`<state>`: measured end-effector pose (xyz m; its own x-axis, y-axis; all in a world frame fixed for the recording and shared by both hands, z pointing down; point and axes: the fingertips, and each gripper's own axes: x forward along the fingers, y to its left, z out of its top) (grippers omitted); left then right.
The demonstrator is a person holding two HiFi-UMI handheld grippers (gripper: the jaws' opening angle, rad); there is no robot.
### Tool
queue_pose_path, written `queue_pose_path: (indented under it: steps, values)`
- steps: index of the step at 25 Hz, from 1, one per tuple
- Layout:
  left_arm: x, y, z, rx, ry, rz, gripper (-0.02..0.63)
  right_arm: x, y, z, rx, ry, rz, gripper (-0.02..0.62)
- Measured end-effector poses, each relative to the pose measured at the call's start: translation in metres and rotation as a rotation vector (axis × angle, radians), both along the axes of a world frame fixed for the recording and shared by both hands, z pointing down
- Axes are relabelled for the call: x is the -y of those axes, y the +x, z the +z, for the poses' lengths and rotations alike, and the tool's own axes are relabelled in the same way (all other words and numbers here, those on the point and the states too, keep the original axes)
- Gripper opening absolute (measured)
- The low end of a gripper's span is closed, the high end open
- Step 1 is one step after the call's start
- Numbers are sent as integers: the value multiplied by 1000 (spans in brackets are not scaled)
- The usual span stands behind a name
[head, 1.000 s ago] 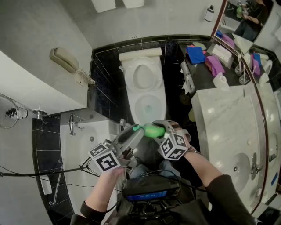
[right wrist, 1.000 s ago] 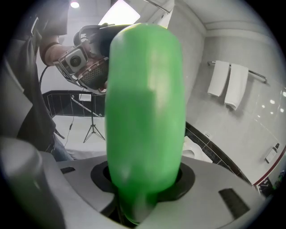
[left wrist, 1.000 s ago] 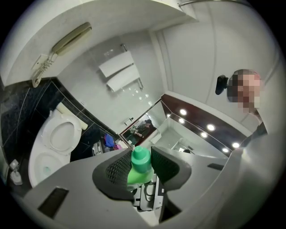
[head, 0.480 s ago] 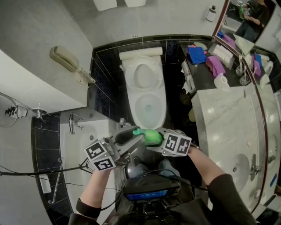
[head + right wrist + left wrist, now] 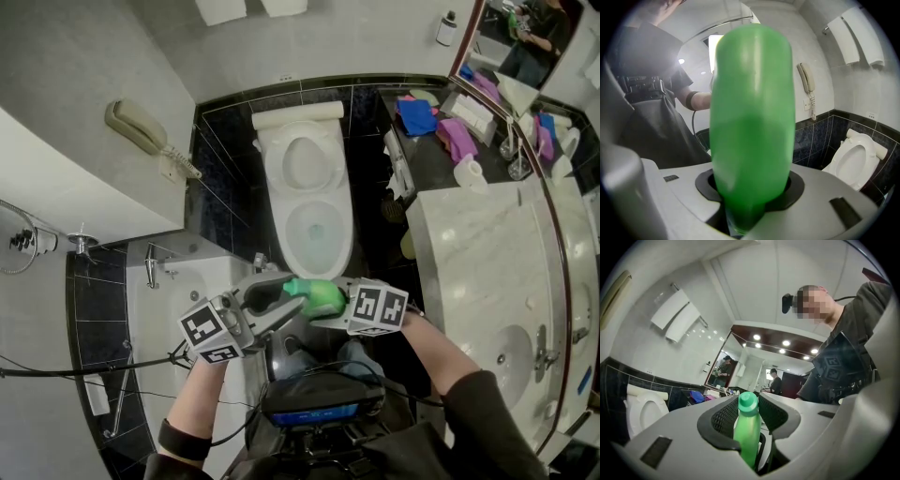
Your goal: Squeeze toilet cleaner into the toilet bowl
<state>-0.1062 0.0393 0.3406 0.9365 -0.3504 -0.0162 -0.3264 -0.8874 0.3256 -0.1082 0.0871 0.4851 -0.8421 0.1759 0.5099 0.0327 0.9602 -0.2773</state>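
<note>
Progress check: basically nothing's in the toilet yet, this looks like the prep stage.

The cleaner bottle [image 5: 314, 295] sits in the lower middle of the head view. It's held sideways between the two grippers, just short of the front edge of the toilet bowl [image 5: 285, 234] and not over it. The right gripper [image 5: 751, 187] is clamped around the fat green body, which fills most of its own view. The left gripper [image 5: 749, 399] is closed on the narrow end, with its pads sitting on either side of the cap [image 5: 748, 402]. So both are gripping the same bottle, one at each end.

The cap is still on as far as I can see, so my guess is we're at the "get the cap off" step. The seat is up and the bowl is open and ready in the upper middle of the head view. I can't make out any cleaner on the bowl walls.

Still to do, by my reckoning:
- get the cap off
- move the bottle forward over the bowl
- tip the nozzle down
- do the actual squeeze

So nearly the whole job is left.
</note>
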Motion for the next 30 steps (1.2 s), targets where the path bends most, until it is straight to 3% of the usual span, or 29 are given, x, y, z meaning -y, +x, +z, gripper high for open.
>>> queue_pose_path:
  steps: [4, 8, 11, 16, 18, 24, 30]
  values:
    - [4, -2, 6, 38, 6, -48, 140, 10, 4, 9, -31, 24, 73, 190]
    - [12, -19, 14, 63, 6, -154, 141, 25, 13, 9, -35, 20, 185, 192]
    - [19, -35, 30, 134, -4, -251, 133, 40, 24, 10, -47, 40, 273, 192]
    - [31, -66, 70, 252, -63, -452, 2, 62, 42, 11, -71, 94, 414, 193]
    - [30, -74, 82, 284, -65, -502, 2, 68, 49, 12, -82, 117, 460, 193]
    - [25, -87, 114, 385, -79, -581, 2, 80, 73, 25, -115, 164, 622, 193]
    - [16, -95, 139, 419, -103, -628, 2, 77, 92, 34, -100, 151, 732, 195]
